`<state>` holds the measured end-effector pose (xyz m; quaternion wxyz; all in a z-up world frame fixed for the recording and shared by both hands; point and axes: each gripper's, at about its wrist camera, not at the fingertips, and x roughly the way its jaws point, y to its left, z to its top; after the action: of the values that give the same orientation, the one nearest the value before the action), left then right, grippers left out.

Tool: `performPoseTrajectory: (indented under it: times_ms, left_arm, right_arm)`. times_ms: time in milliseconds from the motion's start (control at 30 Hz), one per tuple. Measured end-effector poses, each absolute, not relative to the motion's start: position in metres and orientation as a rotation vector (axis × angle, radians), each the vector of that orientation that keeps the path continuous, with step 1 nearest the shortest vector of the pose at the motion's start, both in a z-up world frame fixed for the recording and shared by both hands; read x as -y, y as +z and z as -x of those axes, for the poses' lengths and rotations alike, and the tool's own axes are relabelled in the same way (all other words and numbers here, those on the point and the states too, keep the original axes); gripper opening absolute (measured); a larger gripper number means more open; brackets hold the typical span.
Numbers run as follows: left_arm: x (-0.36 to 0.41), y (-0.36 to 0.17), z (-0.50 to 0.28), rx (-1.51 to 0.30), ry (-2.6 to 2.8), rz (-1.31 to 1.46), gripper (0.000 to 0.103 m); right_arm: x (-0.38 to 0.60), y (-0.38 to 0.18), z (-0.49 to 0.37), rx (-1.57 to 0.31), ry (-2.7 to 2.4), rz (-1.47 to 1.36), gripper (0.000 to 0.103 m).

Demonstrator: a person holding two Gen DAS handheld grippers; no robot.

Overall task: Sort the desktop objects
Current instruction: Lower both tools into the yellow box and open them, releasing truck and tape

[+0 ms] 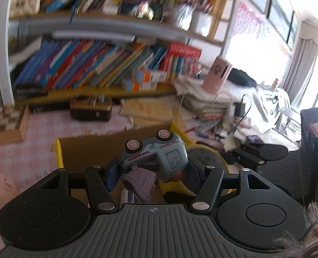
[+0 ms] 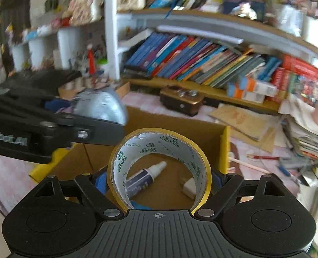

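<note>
Across the lower middle of both views, largest item first:

Cardboard box (image 2: 176, 126): open brown box with yellow flaps, centre of the right wrist view; it serves, by judgement, as the sorting bin.

Desk (image 1: 19, 150): pink checked cloth at left of the left wrist view; papers and pens still lie scattered at its right side.

Left gripper (image 1: 152, 169): lower centre of its own view, jaws part-way apart and clamped on the toy truck, one blue pad on each flank.

Right gripper (image 2: 159, 182): lower centre of its own view, jaws set wide and clamped across the tape roll.

Toy truck (image 1: 156, 157): pale blue, lettered "FUN TRUCK", held tipped with its wheels toward the upper frame, above the box's near edge.

Tape roll (image 2: 159, 167): yellow-edged, standing on edge between the pads, its core facing the camera, over the box interior.

Glue tube (image 2: 144, 178): lying on the box floor, seen through the roll's core (already sorted, it appears).

White block (image 2: 190, 188): small, on the box floor beside the tube; what it is cannot be told.

Progress: two small items lie in the box; two more are carried above it, unreleased; the desk's right side remains cluttered, so the sort looks early to midway.
</note>
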<state>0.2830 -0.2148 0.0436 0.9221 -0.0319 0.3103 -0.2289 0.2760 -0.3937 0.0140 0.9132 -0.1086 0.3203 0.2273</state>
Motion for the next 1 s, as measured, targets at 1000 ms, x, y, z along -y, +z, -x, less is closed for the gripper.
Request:
performPoseTrajectory:
  times_ms: [1000]
  left_arm:
    - [0.225, 0.010, -0.305, -0.742, -0.399, 0.003, 0.100]
  right_arm:
    - [0.385, -0.007, -0.300, -0.808, 0.530, 0.404, 0.093]
